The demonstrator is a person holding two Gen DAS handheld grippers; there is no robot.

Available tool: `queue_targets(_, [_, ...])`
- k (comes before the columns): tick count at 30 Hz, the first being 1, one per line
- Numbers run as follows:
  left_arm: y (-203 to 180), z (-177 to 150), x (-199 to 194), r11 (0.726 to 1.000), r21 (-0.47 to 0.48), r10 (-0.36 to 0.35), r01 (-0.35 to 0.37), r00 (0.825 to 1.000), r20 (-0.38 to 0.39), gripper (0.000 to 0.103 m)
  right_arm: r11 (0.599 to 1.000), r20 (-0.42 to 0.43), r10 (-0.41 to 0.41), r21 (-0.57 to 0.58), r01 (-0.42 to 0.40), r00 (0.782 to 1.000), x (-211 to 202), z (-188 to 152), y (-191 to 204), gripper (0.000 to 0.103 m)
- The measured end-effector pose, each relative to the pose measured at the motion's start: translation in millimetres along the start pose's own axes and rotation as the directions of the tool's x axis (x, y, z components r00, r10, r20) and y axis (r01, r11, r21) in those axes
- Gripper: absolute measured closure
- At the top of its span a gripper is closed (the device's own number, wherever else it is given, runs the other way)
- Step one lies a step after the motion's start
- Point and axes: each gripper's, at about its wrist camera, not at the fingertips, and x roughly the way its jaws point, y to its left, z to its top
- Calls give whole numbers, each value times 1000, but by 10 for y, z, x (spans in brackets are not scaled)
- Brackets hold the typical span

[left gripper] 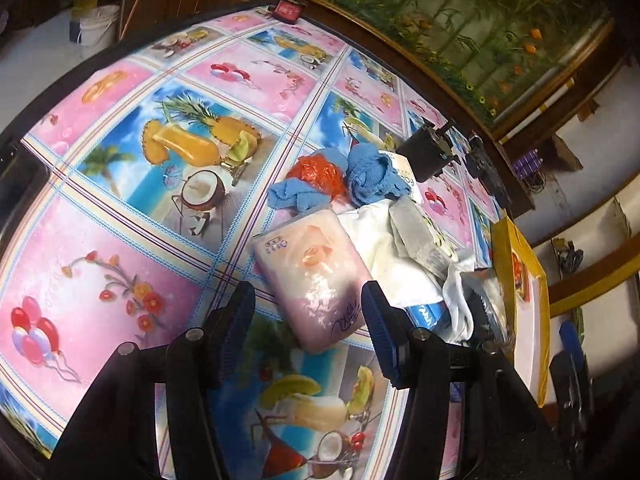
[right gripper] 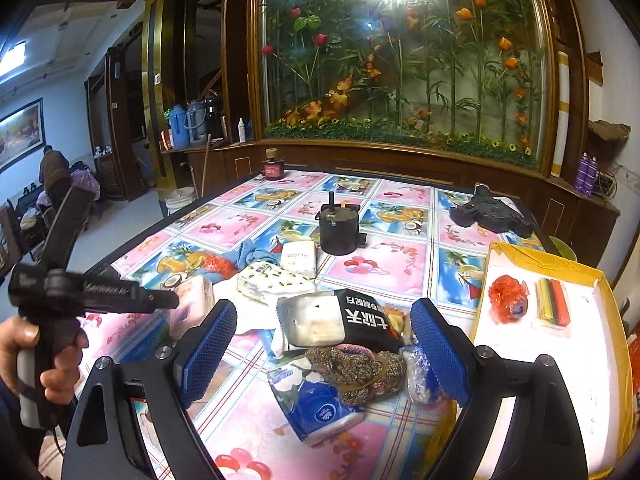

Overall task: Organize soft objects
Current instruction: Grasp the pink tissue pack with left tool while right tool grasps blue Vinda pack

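The left gripper [left gripper: 308, 320] hangs open over a glossy pink tissue pack [left gripper: 316, 280], pads not yet touching; next, I judge, it must lower and squeeze gently. The right gripper [right gripper: 324, 348] waits wide open, empty, above a knitted slipper [right gripper: 356, 368]. Far right, the yellow-rimmed tray [right gripper: 540, 256] holds crinkly red plastic.

Heaped mid-table: pink tissue pack [left gripper: 316, 280] lying flat, crumpled blue cloth [left gripper: 372, 174], black-and-white wipes pouch [right gripper: 340, 320]. Beside these, brown knitted piece [right gripper: 356, 368].
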Motion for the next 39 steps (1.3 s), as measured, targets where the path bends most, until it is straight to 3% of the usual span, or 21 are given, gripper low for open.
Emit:
queue_targets(4, [-65,94,186,997,-34,67,-67,998,-9,49,1000,-3,-9,-7,9,1000,-53,-1,11,14])
queue_targets(6, [-96,130,267,995,-29,95,-95,995,-12,44,1000,-7,-10,-5,10,1000,-82,-30,54,14])
queue_targets(7, [-121,146,310,994,-14,104,-104,995,-12,39,1000,-12,-9,-2,8,1000,-81,-26,38,14])
queue_targets(10, [-237,149,380,980,121,157,-158,987,18,37,1000,-34,7,2,-7,999,2,-30,101,13])
queue_targets(13, [-218,112,350,976,180,123,-124,992,15,47,997,-104,83,8,-83,991,82,-69,136,12])
queue_targets(16, [-169,3,253,969,232,93,-89,996,-3,49,990,-197,131,-17,-137,972,164,-144,207,12])
queue_targets(21, [-67,-303,11,950,309,56,-38,997,-48,49,989,-302,114,-57,-138,946,338,-193,270,12])
queue_targets(25, [26,-402,-113,945,326,41,-17,997,-65,48,992,-389,111,-10,-125,915,523,-174,186,12])
queue_targets(33, [64,-435,-158,940,342,15,16,996,-88,45,998,-463,64,26,-58,884,909,-178,106,12])
queue_targets(36, [48,-475,-173,934,356,30,3,996,-87,44,996,-478,94,42,-85,874,960,-251,159,27])
queue_targets(39, [34,-496,-170,927,373,53,-24,996,-67,40,981,-471,190,58,-184,861,877,-270,357,29])
